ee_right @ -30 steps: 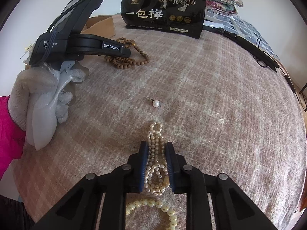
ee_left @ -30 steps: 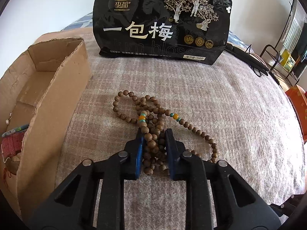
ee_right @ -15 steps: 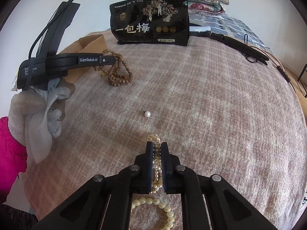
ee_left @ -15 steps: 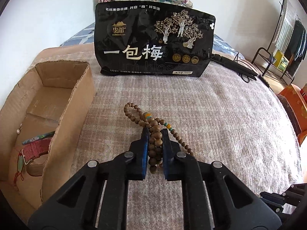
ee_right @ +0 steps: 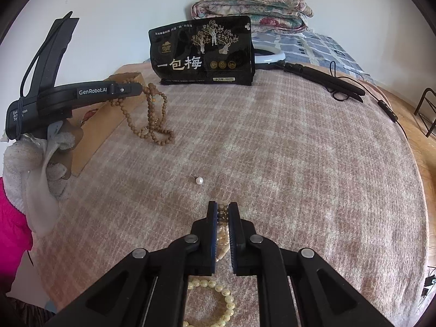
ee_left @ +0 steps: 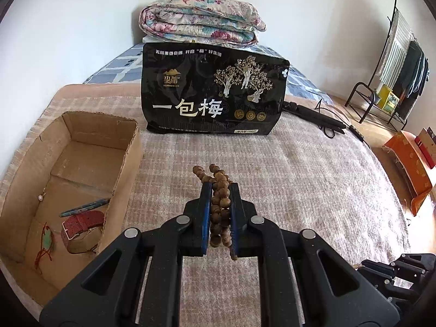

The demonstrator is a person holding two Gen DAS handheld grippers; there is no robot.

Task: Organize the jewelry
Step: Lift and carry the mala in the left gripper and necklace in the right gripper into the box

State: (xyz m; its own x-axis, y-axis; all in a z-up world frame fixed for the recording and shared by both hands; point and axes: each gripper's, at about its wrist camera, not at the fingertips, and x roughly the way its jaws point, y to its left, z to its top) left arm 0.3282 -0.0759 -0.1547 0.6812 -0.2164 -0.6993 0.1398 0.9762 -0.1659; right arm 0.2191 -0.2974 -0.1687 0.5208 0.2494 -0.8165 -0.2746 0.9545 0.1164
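Observation:
My left gripper (ee_left: 220,188) is shut on a brown wooden bead necklace (ee_left: 219,207), lifted off the blanket. In the right wrist view the same wooden bead necklace (ee_right: 152,120) hangs in long loops from the left gripper (ee_right: 135,89), its lowest beads near the blanket. My right gripper (ee_right: 223,207) is shut on a cream pearl necklace (ee_right: 222,241), raised a little. A single pearl earring (ee_right: 199,180) lies on the blanket just ahead of it. A pale yellow bead bracelet (ee_right: 218,299) lies below the right gripper. An open cardboard box (ee_left: 81,163) stands left.
The box holds a red watch strap (ee_left: 81,224), a blue pen (ee_left: 84,207), a green pendant (ee_left: 46,239) and a pearl earring (ee_left: 40,197). A black snack bag (ee_left: 212,92) stands at the back, with a folded quilt (ee_left: 201,21) behind. Black tripod legs (ee_right: 324,81) lie right.
Both grippers closed on their necklaces and rose. The wooden beads left the blanket and now dangle; the pearl strand has been drawn up off the blanket.

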